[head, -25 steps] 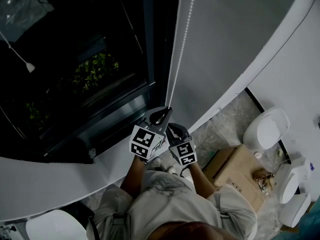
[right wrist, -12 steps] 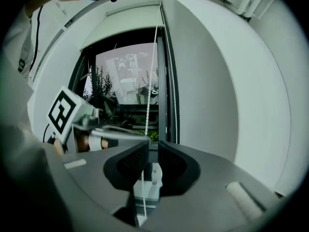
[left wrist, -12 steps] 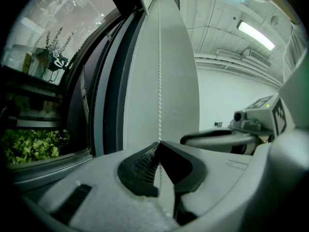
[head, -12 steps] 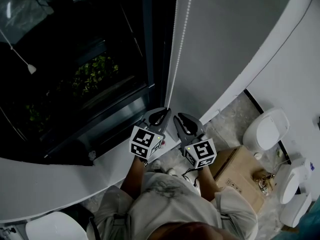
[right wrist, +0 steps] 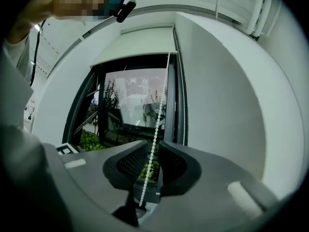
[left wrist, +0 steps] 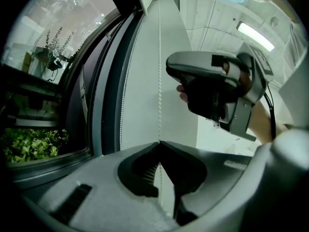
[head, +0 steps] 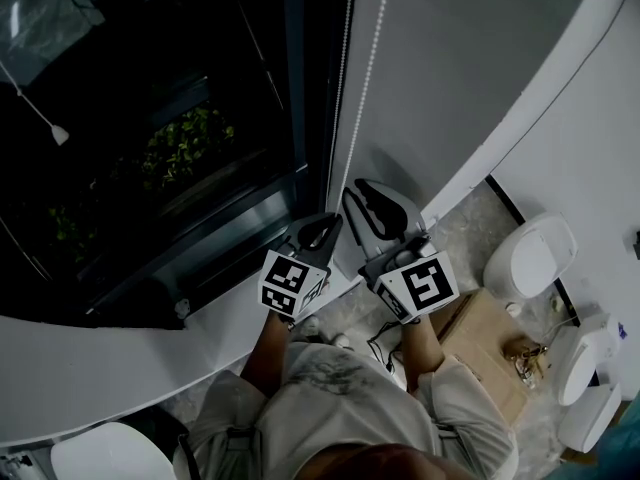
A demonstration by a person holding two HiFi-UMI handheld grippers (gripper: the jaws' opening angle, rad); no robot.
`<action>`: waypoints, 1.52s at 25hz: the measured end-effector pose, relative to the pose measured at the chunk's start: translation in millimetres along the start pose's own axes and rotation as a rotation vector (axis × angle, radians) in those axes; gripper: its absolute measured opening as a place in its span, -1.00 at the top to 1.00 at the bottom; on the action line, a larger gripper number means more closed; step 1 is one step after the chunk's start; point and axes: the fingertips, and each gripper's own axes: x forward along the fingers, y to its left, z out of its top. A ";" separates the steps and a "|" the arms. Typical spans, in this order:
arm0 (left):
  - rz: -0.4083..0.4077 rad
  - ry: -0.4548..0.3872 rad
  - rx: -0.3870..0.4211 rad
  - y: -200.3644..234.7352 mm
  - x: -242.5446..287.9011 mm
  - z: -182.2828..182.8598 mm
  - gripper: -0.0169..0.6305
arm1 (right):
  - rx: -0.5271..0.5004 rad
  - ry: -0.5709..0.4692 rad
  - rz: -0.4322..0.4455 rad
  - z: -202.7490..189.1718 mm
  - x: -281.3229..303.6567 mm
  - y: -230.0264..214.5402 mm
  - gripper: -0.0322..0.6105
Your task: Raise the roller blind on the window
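The white bead chain (head: 372,68) hangs in two strands beside the dark window (head: 150,118). My left gripper (head: 328,222) is shut on one strand; in the left gripper view the chain (left wrist: 159,71) runs straight up out of the closed jaws (left wrist: 159,142). My right gripper (head: 356,194) is higher, just right of the left one, also seen from the left gripper (left wrist: 217,88). Its jaws (right wrist: 153,146) stand apart with the bead chain (right wrist: 155,124) passing loosely between them. The roller blind (right wrist: 135,43) covers only the top of the window.
A white curved sill (head: 100,358) runs below the window, and a grey wall (head: 470,68) stands right of the chain. On the floor lie a cardboard box (head: 480,338) and white housings (head: 530,258). A cord with a white knob (head: 60,135) hangs at the left.
The right gripper has risen from beside the left gripper to well above it along the chain. The left gripper has stayed in place.
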 end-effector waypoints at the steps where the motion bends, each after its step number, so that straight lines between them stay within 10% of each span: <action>1: 0.000 0.001 0.000 0.1 0.1 -0.3 0.91 | -0.009 -0.014 0.009 7.1 4.2 0.1 0.64; 38: -0.014 0.119 -0.062 2.3 15.2 -80.9 0.91 | 0.008 0.118 -0.045 -61.9 9.1 -0.8 0.84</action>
